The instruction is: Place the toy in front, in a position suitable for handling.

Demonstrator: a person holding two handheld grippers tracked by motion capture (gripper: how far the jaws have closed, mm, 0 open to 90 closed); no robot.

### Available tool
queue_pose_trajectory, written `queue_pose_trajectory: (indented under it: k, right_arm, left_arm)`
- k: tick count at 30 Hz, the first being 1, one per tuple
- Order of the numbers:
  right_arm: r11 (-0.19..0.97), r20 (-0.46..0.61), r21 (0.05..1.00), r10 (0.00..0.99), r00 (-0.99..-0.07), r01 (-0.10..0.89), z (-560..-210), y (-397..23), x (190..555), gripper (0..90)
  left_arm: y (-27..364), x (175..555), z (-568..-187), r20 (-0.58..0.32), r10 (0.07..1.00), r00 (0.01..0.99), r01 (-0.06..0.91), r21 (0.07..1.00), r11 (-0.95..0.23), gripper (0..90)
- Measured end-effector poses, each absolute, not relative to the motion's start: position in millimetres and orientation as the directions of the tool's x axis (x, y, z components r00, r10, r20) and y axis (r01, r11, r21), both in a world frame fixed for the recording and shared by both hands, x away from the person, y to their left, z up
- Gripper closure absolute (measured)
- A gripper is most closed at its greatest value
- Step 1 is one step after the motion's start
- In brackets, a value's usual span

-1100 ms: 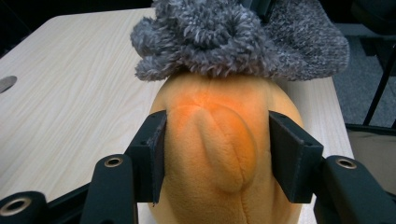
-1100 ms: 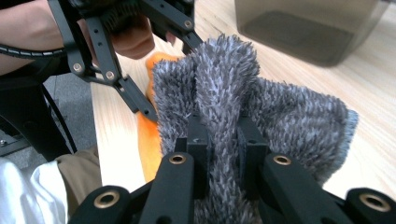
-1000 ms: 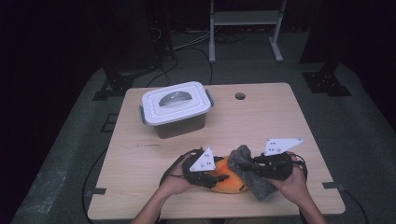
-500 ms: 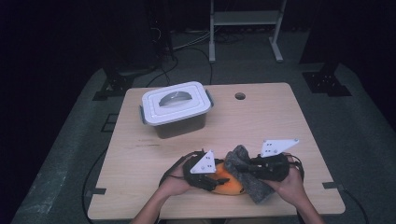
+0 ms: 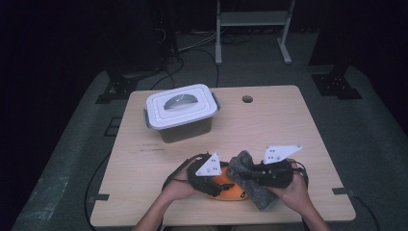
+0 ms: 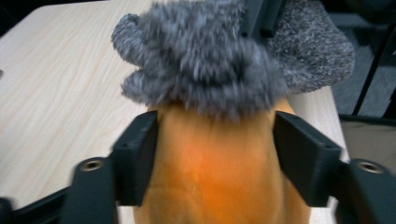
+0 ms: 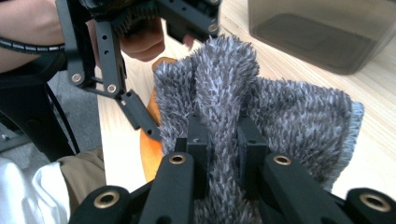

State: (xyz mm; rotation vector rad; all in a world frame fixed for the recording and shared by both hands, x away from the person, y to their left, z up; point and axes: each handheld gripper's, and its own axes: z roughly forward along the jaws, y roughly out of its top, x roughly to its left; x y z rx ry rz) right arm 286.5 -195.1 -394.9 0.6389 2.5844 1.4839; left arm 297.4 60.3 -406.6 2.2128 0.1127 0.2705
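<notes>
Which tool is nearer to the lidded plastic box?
Left. The left tool sits just before the plastic box, around the orange thing; the right tool, gripping the grey cloth, is farther right.

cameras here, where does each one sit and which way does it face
High view: above the person's side, looking forward and down on the table; both forearms show, and the lidded box.
Left gripper view: rides the left hand-held gripper, facing along its jaws, which flank the orange thing.
Right gripper view: rides the right hand-held gripper, jaws pinching the grey cloth; a hand shows beyond.
Shared: both gripper views show cloth and orange thing.
</notes>
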Motion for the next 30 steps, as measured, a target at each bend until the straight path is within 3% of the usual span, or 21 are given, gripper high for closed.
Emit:
queue_pose_trajectory:
  k: [14,19,20,24,28,30]
  right_arm:
    - [0.432,0.187,0.815,0.433,-0.882,0.385,-411,-217,293,78.3]
    - [0.435,0.178,0.819,0.427,-0.886,0.374,-410,-213,292,78.3]
    - [0.436,0.179,0.818,0.428,-0.886,0.376,-409,-212,292,78.3]
    - [0.434,0.16,0.82,0.454,-0.876,0.375,-405,-215,294,78.5]
    - [0.372,0.163,0.855,0.471,-0.867,0.363,-396,-220,297,78.5]
    - [0.364,0.155,0.861,0.477,-0.865,0.355,-394,-218,298,78.5]
  left_arm:
    - [78,305,-404,0.064,0.156,0.986,0.047,0.784,-0.619,37.7]
    - [68,309,-406,0.06,0.207,0.976,0.089,0.762,-0.642,15.7]
    - [67,309,-408,0.06,0.205,0.977,0.086,0.768,-0.635,16.0]
    - [67,304,-405,0.139,0.212,0.967,0.016,0.802,-0.598,40.5]
    - [63,299,-406,0.289,0.242,0.926,-0.101,0.809,-0.579,44.4]
    - [60,300,-409,0.272,0.225,0.936,-0.094,0.806,-0.584,42.2]
